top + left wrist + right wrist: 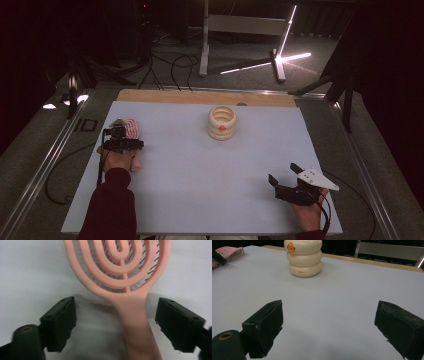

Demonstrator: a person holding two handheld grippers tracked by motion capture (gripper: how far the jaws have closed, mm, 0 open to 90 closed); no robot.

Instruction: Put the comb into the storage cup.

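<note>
A pale lilac-grey sheet (200,165) covers the bench, with a strip of bare light wood (200,96) along its far edge near the top of the high view. Metal rails (40,165) run down the bench's sides. The room around is dark; at the top of the frame a grey metal stand (205,45) rises from the floor, black cables (170,65) loop beside it, and a bright bar of light (287,30) glares at upper right.

Just above the middle of the sheet stands a cream, ribbed, ring-stacked plastic container with an orange mark (222,122); in the right gripper view it sits at the top centre (304,258).

The left tongs (120,140) are at the left of the high view, pointed down over a pink plastic hairbrush with looped open ribs (131,129) that lies flat on the sheet. In the left gripper view the brush's handle (136,322) runs up between the two black jaws, nearer the right one, with clear sheet showing on both sides: the jaws stand apart and press on nothing, touching neither side of the handle.

The right tongs (287,182) are at the lower right of the high view, held in a hand (307,212) just above the sheet. Their jaws are wide apart, with bare sheet between them, and well away from both container and brush.
</note>
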